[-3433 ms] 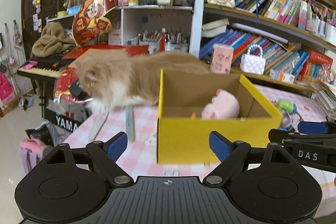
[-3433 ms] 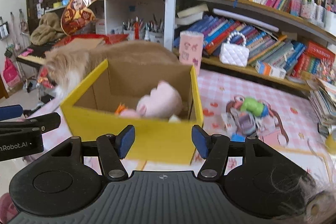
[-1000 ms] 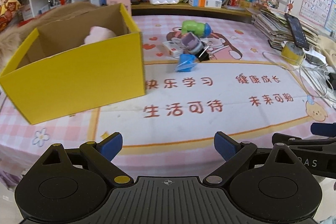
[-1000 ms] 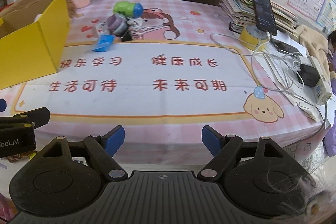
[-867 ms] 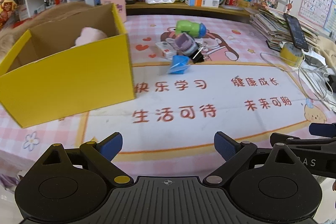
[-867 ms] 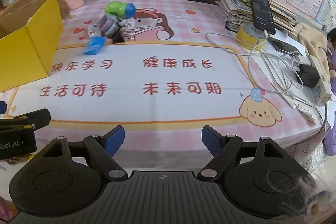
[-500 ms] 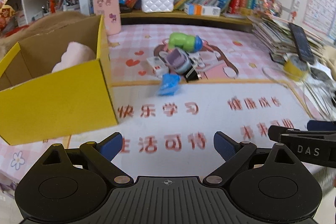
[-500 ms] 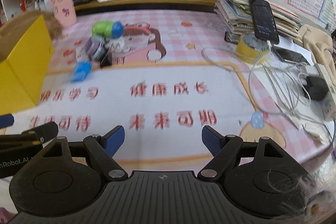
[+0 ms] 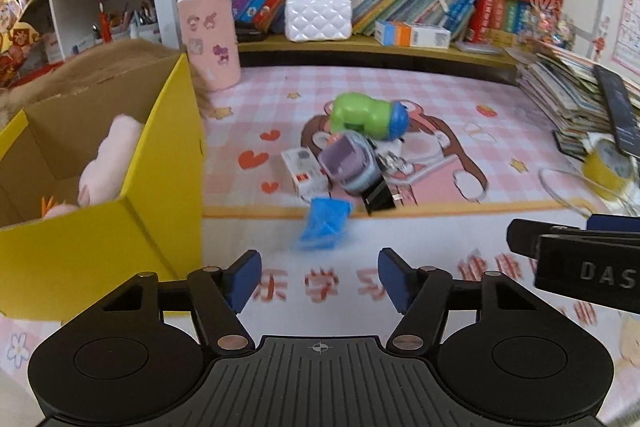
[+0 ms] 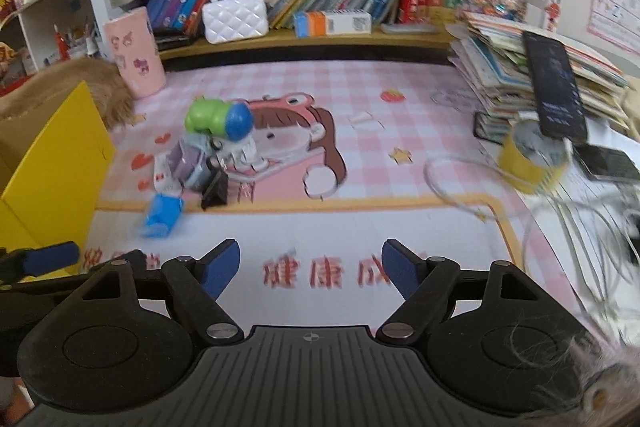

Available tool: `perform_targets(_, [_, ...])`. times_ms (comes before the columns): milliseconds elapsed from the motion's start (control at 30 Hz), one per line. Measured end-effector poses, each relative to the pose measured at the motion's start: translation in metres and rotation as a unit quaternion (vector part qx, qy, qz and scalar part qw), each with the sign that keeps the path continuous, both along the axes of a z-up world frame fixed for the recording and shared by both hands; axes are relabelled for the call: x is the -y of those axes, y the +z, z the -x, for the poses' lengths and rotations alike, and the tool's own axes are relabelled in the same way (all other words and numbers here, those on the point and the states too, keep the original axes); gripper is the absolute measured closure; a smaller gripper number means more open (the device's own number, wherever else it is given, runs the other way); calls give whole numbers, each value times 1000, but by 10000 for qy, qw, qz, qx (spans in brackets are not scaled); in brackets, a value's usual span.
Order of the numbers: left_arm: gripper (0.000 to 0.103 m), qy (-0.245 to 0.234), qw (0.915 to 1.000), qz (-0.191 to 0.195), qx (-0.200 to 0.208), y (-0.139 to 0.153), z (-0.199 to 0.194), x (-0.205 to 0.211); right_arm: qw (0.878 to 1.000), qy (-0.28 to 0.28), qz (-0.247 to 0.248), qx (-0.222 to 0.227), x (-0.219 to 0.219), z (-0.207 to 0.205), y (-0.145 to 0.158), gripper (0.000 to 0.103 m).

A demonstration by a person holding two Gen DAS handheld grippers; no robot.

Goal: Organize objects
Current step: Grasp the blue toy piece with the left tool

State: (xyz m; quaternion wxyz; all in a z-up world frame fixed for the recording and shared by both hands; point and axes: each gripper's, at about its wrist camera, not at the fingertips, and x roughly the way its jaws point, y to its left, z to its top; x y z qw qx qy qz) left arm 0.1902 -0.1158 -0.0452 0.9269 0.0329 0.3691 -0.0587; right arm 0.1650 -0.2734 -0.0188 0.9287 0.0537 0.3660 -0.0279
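Observation:
A yellow cardboard box (image 9: pixel 160 211) stands at the left with a pink plush toy (image 9: pixel 108 163) inside; the box also shows in the right wrist view (image 10: pixel 60 171). A small pile lies mid-table: a green and blue toy (image 9: pixel 368 115), a lilac case (image 9: pixel 348 163), a white carton (image 9: pixel 304 177), a black clip (image 9: pixel 378 197) and a blue packet (image 9: pixel 324 227). The pile shows in the right wrist view around the green toy (image 10: pixel 218 119) and the blue packet (image 10: pixel 160 217). My left gripper (image 9: pixel 320 281) is open and empty, just short of the blue packet. My right gripper (image 10: pixel 310 269) is open and empty, right of the pile.
A pink cup (image 9: pixel 210 39) and a cat's fur (image 10: pixel 100 87) sit behind the box. A bookshelf with a white bag (image 9: pixel 318 13) runs along the back. Stacked books with a phone (image 10: pixel 554 87), yellow tape (image 10: pixel 532 155) and cables (image 10: pixel 560 211) crowd the right side.
Both grippers have moved forward toward the toy pile, which looms larger. Both stay open and empty. The left jaws now stand a little narrower.

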Motion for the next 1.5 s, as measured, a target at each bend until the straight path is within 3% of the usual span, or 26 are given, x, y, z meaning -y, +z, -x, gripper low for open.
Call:
perform_targets(167, [40,107,9999,-115,-22,-14,-32,13,9998,120,-176,-31,6,-24,-2,27])
perform_targets(333, [50,98,9996,-231,-157,-30,-53,21,9991,242,-343,-48,13,-41,-1,27])
perform_targets(400, [60,121,9993,-268,-227,-37,-59,22,9985,306,-455,-45,15,-47,0,28])
perform_targets(533, [74,185,9993,-144,-290,-39,-58,16,9966,529,-633,-29,14,-59,-2,30])
perform_targets(700, [75,249,9991,70,-331,-27,-40,5,9931,885,-764,-48,4,-78,-8,36])
perform_targets(767, [75,283,9987,141,-396,-24,-31,0,9918,976,-816,-118,-1,-88,-14,46])
perform_targets(1000, [75,317,9981,214,-489,-13,-8,-9,9872,1170,-1060,-241,-13,-113,-27,62])
perform_targets(1233, [75,389,9981,226,-424,-3,-2,-14,9833,1257,-1246,-422,-17,-129,-42,94])
perform_targets(1333, [75,363,9982,252,-407,0,2,-15,9813,1297,-1394,-300,-14,-124,-40,100])
perform_targets(1500, [75,295,9983,313,-402,1,10,-17,9842,1391,-1089,-90,-15,-106,-24,101])
